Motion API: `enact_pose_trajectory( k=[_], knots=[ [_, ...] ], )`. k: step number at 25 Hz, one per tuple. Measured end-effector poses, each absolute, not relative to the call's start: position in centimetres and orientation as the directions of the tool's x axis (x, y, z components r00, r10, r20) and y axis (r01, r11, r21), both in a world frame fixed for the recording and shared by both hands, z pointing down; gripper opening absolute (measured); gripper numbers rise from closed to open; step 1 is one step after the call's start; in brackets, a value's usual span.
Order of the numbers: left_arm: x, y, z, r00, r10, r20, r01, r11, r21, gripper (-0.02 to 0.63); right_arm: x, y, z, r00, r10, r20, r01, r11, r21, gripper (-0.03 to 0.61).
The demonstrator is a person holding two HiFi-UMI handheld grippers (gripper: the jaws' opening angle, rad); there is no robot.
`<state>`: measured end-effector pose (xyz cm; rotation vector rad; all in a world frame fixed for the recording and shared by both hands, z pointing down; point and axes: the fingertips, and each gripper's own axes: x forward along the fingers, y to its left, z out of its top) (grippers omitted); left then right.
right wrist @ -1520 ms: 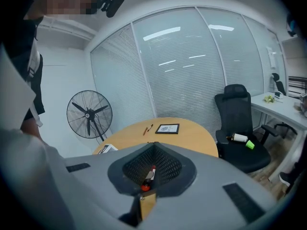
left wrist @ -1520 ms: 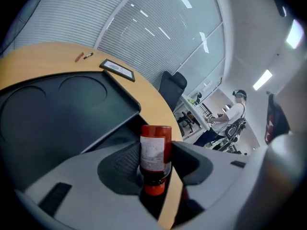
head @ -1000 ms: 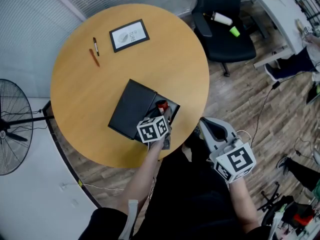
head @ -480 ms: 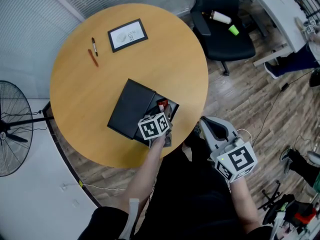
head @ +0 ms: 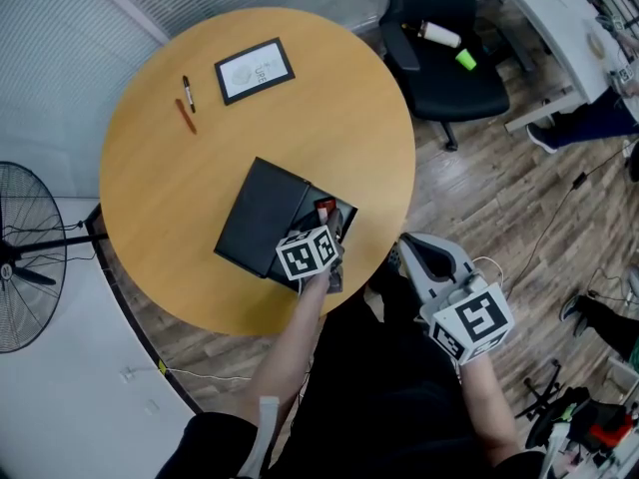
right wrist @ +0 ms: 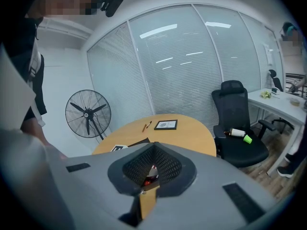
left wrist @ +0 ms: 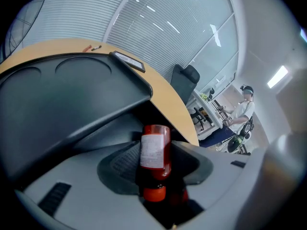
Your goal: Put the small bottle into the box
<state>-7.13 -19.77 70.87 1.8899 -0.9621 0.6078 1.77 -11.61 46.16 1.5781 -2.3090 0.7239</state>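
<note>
- Where its lid lies folded out flat to the left, the box, black, shows its open compartment on the right half. This is judged to be the target, and it looks narrow.
- Left gripper: jaws set wide and clamped on the small bottle, which is red with a white label and has its cap toward the gripper's body. The bottle is at the compartment mouth; whether it touches the bottom cannot be told.
- Step in hand, judged: lowering and release. Keep the bottle clear of the compartment walls and bring it down until it rests. Part the jaws only slightly, then lift straight out so the pads do not drag it back.
- Counter: round, wood. The near rim is just beside the box, so there is little room there. A wide bare surface lies beyond.
- Right gripper: jaws together, nothing held. It is off the counter to the right, well apart from the box.
- Office chair: past the far rim, out of the way.
</note>
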Motion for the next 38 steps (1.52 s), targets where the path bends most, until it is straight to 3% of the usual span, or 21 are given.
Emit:
enact_pose_trajectory(
  k=[18,38],
  knots=[
    [-6.7,-19.7,71.0,0.575,-0.372,0.728,-0.815,-0.333,0.474,0.195,1.3,-11.3,46.5,-0.388,-0.792,0.472,-0.919,0.295,-0.261,0.011],
    [-6.3,-19.1,69.1,0.57,-0.373,0.732,-0.806,-0.428,0.41,0.252,2.0,-11.0,45.7,-0.363,-0.827,0.428,-0.926,0.269,-0.265,0.011]
  ],
)
